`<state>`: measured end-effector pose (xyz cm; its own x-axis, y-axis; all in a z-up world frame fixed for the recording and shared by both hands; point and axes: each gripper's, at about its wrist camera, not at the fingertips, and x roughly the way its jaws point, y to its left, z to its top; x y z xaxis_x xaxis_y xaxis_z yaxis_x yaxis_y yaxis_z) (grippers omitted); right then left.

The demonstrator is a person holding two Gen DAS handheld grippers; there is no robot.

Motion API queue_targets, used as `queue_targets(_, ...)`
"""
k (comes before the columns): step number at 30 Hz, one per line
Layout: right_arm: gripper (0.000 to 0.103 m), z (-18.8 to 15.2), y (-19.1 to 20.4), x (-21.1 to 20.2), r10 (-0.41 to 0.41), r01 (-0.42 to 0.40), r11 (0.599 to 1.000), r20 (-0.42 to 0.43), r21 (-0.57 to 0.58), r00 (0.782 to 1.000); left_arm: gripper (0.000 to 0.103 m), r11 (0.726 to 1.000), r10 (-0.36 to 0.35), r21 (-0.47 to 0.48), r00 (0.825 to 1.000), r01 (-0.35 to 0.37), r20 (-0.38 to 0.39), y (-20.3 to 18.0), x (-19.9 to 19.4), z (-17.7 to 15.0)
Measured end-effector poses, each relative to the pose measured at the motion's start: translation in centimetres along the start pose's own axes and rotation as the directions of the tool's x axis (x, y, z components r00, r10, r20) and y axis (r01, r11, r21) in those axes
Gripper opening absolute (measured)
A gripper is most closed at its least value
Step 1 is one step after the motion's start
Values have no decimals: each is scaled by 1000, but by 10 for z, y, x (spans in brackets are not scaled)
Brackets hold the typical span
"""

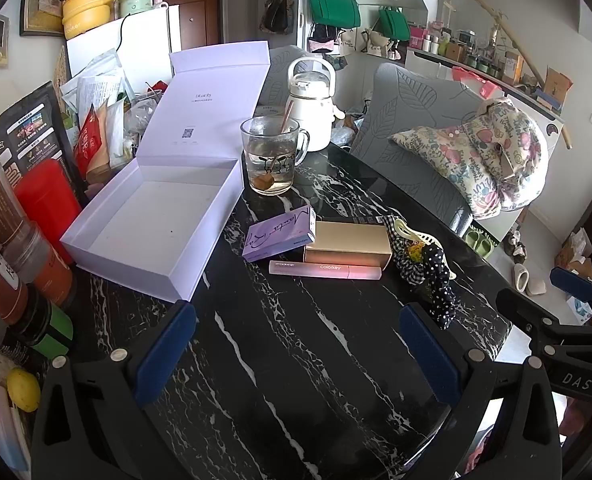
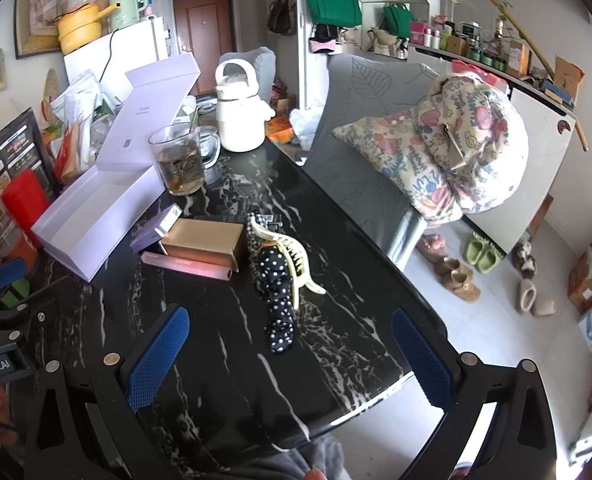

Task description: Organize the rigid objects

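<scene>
On the black marble table | open lavender gift box empty, left | gold carton, purple carton, pink Colorkey tube touching, centre | cream hair claw on scrunchies | left tongs, right tongs released, empty

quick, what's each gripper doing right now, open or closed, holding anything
Left gripper: open, holding nothing, above the black table.
Right gripper: open, holding nothing, above the same table near the hair clip.
</scene>
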<state>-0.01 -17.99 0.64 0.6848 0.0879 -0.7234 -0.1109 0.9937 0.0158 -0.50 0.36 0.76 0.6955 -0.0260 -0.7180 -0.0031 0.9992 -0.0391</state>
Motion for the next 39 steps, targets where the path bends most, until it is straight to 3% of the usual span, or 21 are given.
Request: queue_targets(39,103,-6,-1,-2,11,-11,1000,-3,-1,1000,103,1000,5,-13,1000,-5,-13,1,0,-7)
